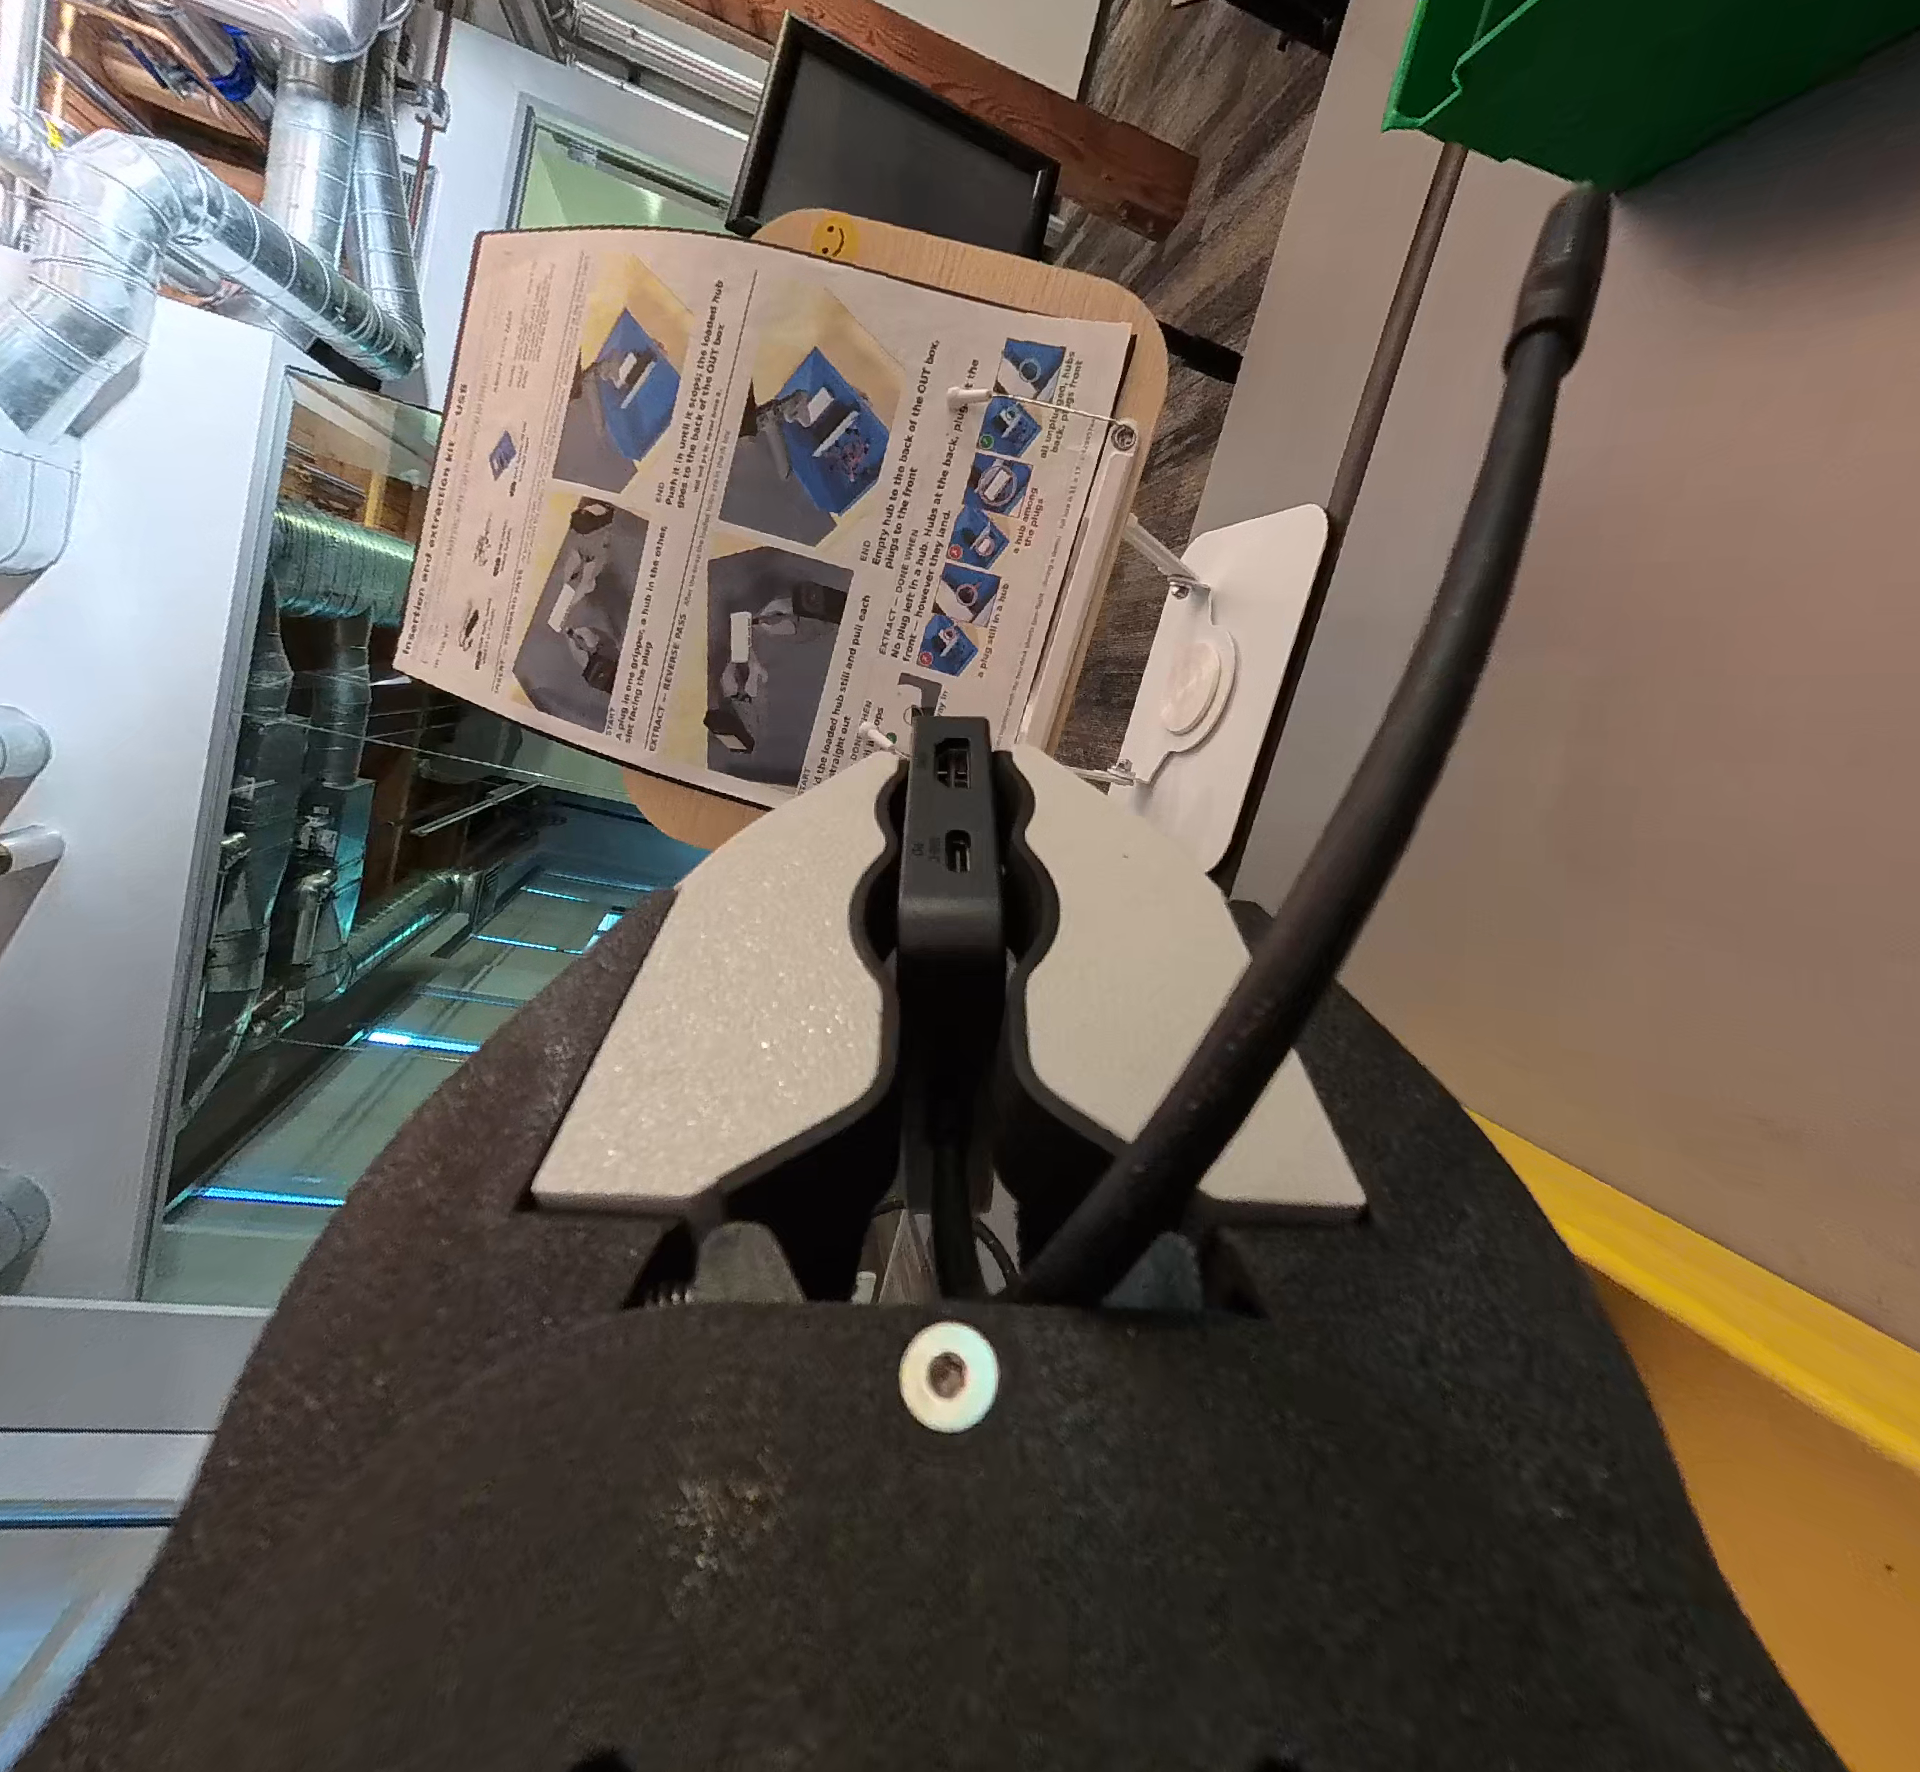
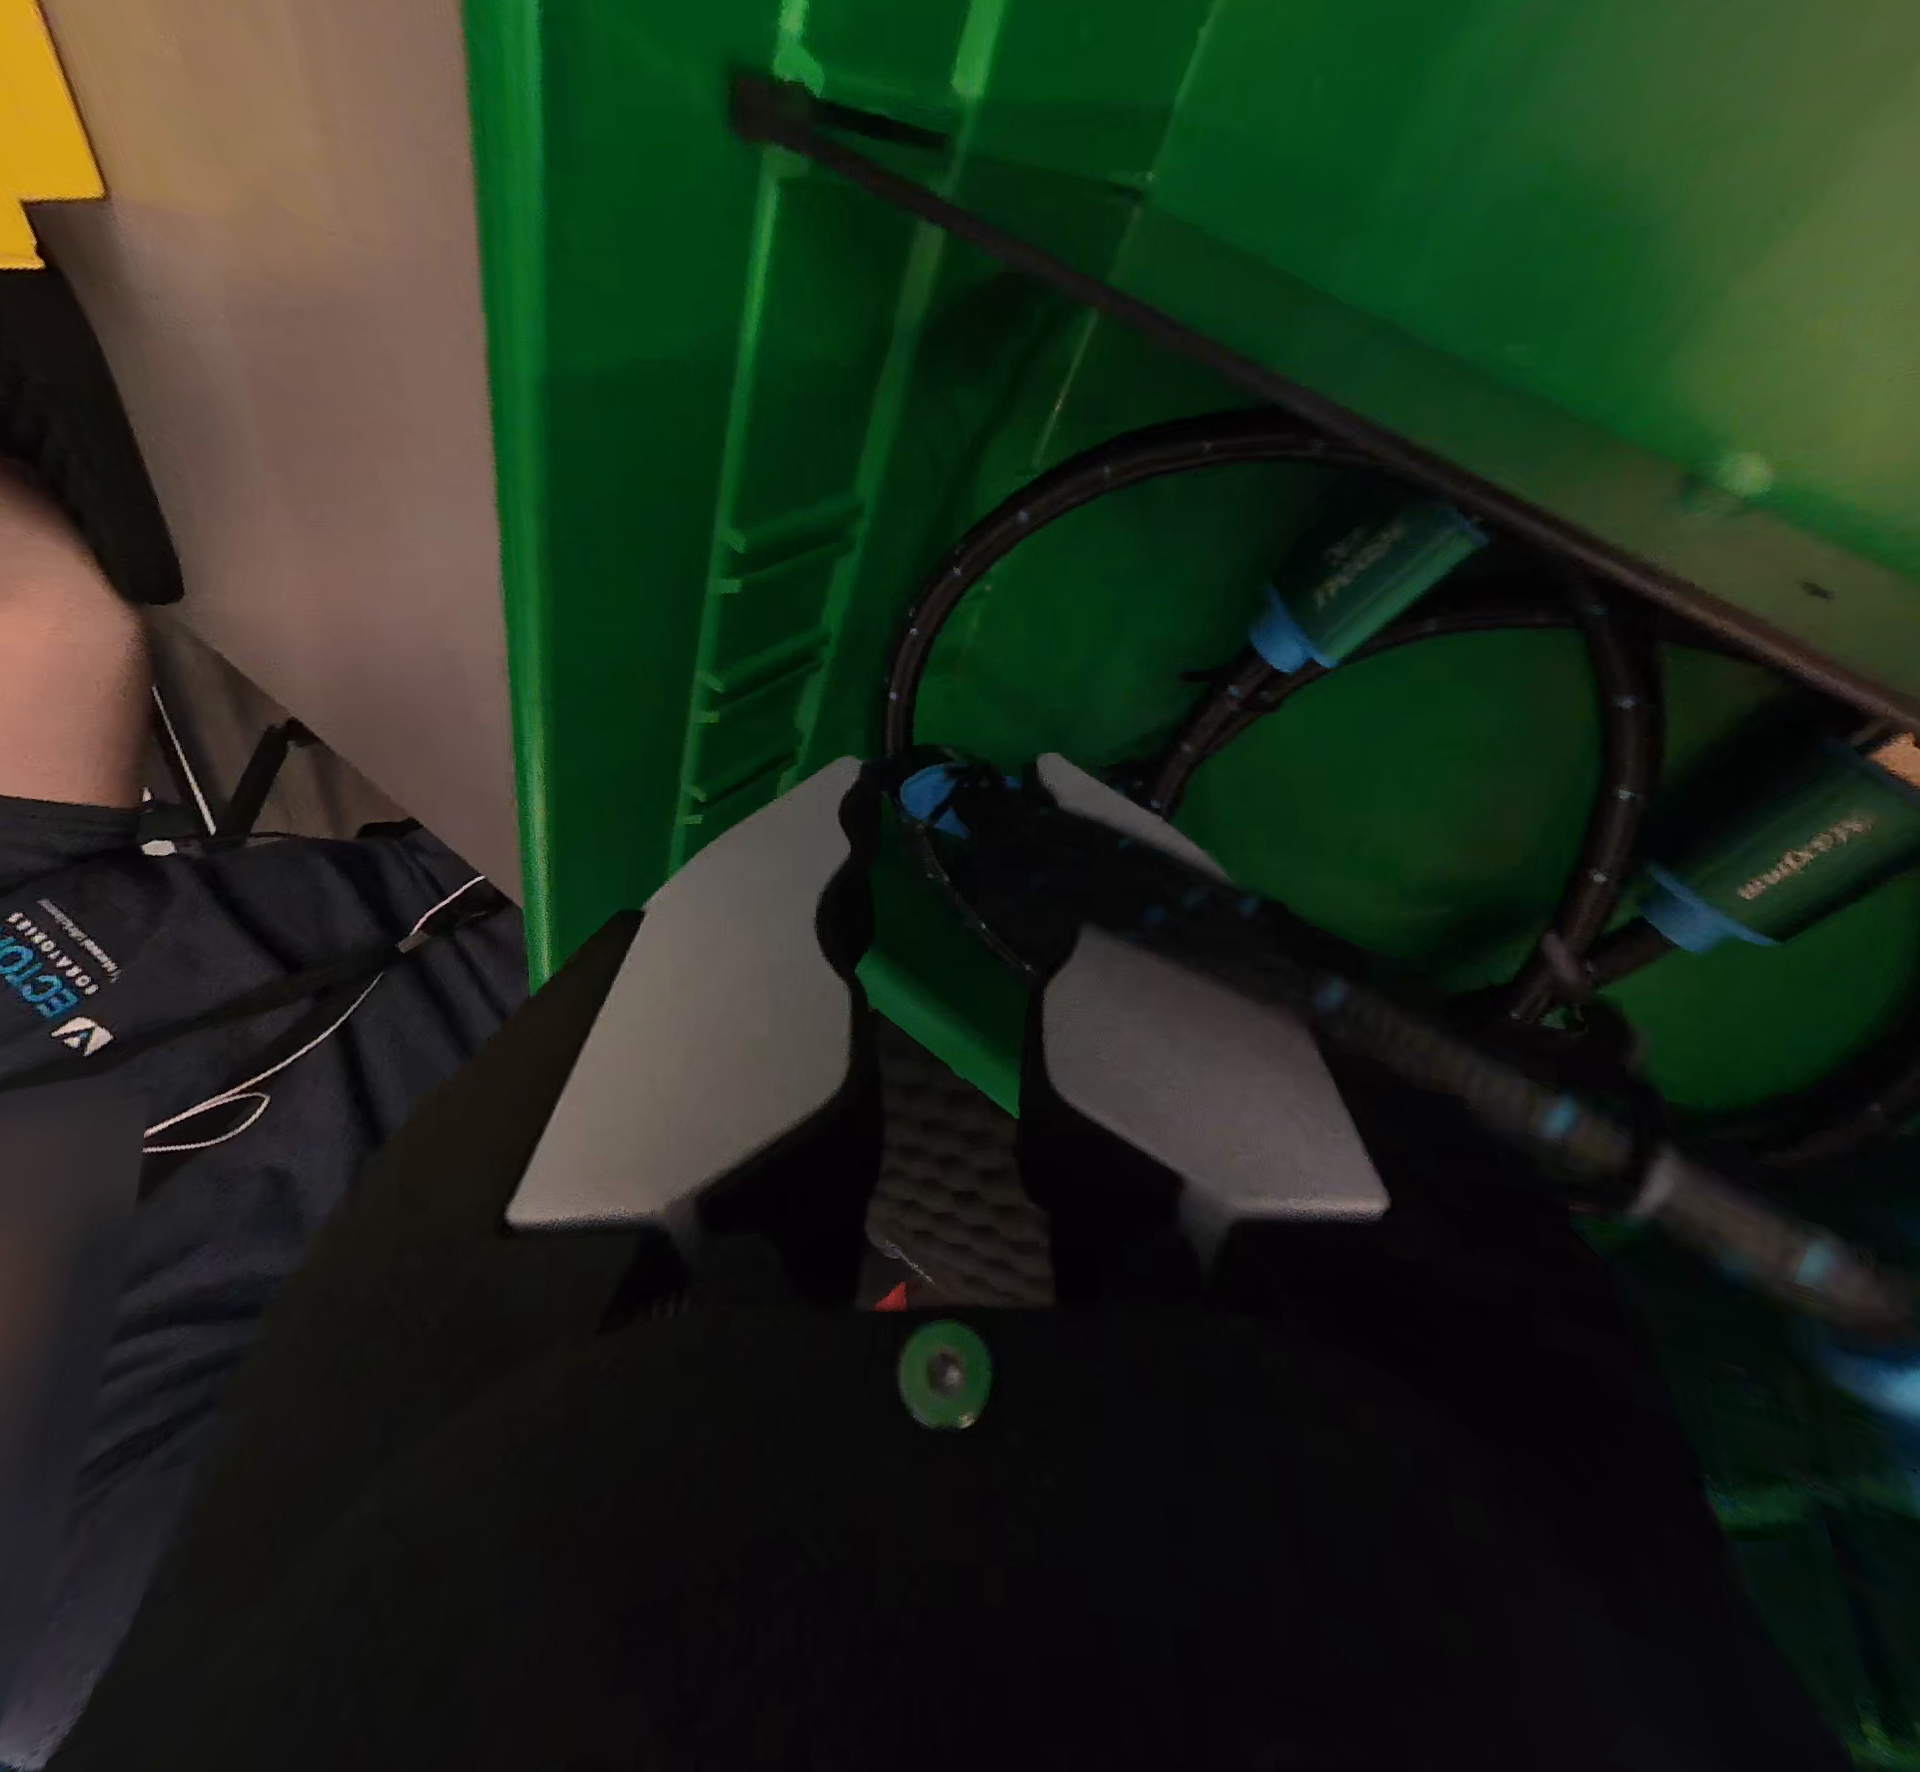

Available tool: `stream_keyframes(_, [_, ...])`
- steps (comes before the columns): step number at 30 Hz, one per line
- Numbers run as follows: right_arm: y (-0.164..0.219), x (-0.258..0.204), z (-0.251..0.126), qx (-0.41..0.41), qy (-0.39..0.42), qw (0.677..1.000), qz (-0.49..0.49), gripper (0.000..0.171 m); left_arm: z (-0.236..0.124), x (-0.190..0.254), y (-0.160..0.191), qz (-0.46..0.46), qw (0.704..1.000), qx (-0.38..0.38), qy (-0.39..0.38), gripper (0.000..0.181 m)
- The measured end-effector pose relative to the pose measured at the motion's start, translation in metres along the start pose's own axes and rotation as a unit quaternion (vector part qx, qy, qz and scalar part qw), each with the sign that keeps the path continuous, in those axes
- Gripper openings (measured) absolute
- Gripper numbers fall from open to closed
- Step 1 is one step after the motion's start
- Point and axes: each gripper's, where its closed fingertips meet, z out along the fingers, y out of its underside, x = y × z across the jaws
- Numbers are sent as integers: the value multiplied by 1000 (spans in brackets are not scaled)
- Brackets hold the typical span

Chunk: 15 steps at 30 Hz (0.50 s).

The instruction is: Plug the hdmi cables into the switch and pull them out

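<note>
Our left gripper [image 1: 951, 803] clamps the switch [image 1: 951, 849]; our right gripper [image 2: 951, 823], inside the green bin [image 2: 644, 372], pinches a cable [image 2: 1351, 1005] by its plug; next we align it with the port.

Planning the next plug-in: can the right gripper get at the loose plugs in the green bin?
Probably not yet: the right gripper is already shut on a cable, though the plugs lie uncovered in the green bin.

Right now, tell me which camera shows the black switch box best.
The left wrist view. The switch sits clamped edge-on between the left gripper fingers, its empty ports facing the camera and a black cable curving past. The right wrist view shows none of it, only the right gripper at braided cables in a green bin.
</note>
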Motion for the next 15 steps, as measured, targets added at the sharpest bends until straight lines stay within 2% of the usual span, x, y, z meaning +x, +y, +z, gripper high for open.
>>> stream_keyframes(10, [-4, -1, -22, 52, 23, 997, -44, 30, -3, -4, 2, -9, 1000, 0, -1, 14])
stream_keyframes(15, [-1, -9, -55, 101, 51, 991, -74, 30, -6, 0, -5, -21, 999, 26, 15, 14])
